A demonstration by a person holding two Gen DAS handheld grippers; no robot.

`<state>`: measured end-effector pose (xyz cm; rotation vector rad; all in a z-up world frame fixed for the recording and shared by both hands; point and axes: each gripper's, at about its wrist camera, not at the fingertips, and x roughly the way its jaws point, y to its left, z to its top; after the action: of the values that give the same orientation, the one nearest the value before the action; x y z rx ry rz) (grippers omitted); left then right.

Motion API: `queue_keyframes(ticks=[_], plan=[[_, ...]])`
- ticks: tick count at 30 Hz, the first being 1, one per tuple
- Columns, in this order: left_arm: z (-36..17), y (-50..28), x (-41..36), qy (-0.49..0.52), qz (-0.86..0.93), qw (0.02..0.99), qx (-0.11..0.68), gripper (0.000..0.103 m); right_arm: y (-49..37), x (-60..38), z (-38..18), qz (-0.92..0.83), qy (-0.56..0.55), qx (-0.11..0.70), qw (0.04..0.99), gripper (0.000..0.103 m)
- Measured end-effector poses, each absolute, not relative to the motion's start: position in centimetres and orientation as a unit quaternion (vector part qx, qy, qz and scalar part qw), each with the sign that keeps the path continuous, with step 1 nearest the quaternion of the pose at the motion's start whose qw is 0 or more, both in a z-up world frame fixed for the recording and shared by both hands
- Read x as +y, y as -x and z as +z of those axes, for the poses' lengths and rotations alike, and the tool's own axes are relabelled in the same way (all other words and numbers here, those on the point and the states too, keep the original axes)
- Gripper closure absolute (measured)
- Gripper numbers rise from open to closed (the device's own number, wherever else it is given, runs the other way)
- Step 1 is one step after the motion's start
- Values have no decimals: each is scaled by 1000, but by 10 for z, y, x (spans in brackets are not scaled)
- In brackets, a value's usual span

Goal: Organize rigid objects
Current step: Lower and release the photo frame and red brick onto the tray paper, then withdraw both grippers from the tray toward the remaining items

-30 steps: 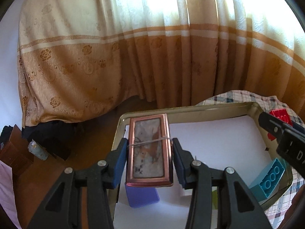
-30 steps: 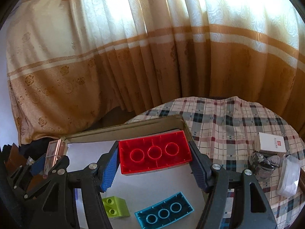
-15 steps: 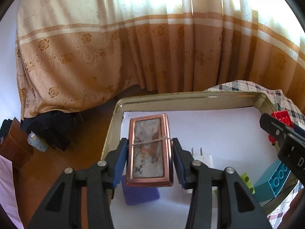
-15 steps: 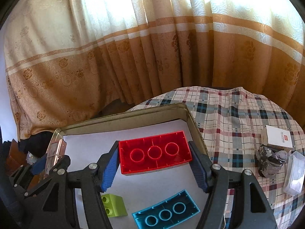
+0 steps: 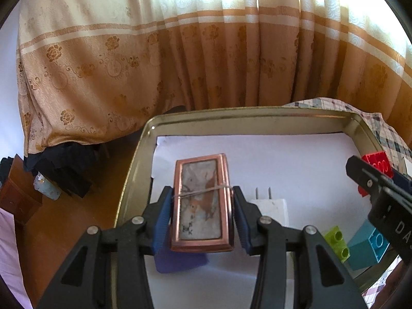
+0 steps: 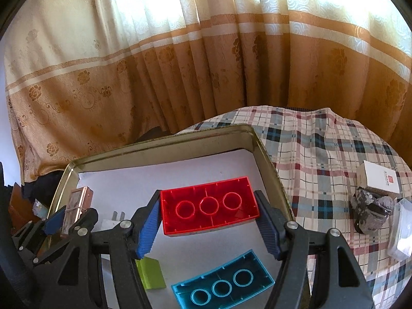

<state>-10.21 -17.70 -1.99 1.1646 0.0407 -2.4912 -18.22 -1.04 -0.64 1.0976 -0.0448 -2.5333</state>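
Observation:
My left gripper is shut on a copper-framed rectangular box with a rubber band round it, held above the left part of a metal tray lined with white paper. It also shows in the right wrist view. My right gripper is shut on a red building brick, underside up, held above the tray. In the tray lie a teal brick, a lime brick, a white plug adapter and a purple block.
The tray stands on a plaid tablecloth. At the right on the cloth are a white box, a grey crumpled object and a clear plastic case. A tan curtain hangs behind. Floor and dark clutter lie left.
Both grippers have moved forward and down over the tray, each still holding its object. More of the tray floor, the plug adapter and the lime brick now show in the left wrist view.

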Motion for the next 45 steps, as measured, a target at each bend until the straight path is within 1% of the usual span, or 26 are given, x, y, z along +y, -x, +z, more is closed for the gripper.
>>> queue_keyframes(ticks=[3, 5, 6, 7, 8, 9, 12, 15, 21, 27, 30, 36, 39, 45], plan=[[-19, 101, -177, -412, -890, 196, 12, 58, 181, -10, -12, -899, -391, -20, 196, 33], [-19, 100, -178, -408, -891, 197, 20, 57, 181, -11, -14, -900, -390, -13, 196, 30], [-16, 98, -178, -398, -895, 200, 23, 52, 179, -11, -15, -901, -386, -11, 196, 30], [-14, 95, -178, -391, -897, 204, 24, 36, 177, -11, -15, -904, -379, -11, 200, 30], [-12, 93, -178, -383, -900, 207, 24, 28, 175, -10, -15, -906, -372, -10, 202, 27], [-10, 91, -177, -375, -903, 208, 24, 17, 173, -9, -14, -908, -365, -9, 204, 23], [-2, 83, -172, -348, -914, 205, 21, 15, 162, -2, -9, -922, -332, -8, 201, 22], [4, 74, -169, -323, -923, 205, 30, 5, 148, 13, -3, -937, -291, -27, 194, 21], [7, 54, -158, -267, -941, 206, 35, 4, 110, 38, 6, -970, -188, -17, 155, 21], [2, 40, -150, -233, -948, 213, 44, 2, 87, 50, 13, -987, -114, 8, 111, 19], [4, 36, -146, -219, -951, 216, 36, 2, 87, 48, 12, -987, -123, 27, 99, 18], [9, 20, -133, -179, -959, 218, 17, 2, 89, 59, 11, -988, -128, 9, 86, 18], [9, 19, -128, -181, -962, 203, 7, 2, 82, 61, 12, -989, -124, 12, 78, 18], [9, 19, -126, -194, -960, 203, 19, 2, 76, 72, 14, -990, -126, 9, 70, 18]])
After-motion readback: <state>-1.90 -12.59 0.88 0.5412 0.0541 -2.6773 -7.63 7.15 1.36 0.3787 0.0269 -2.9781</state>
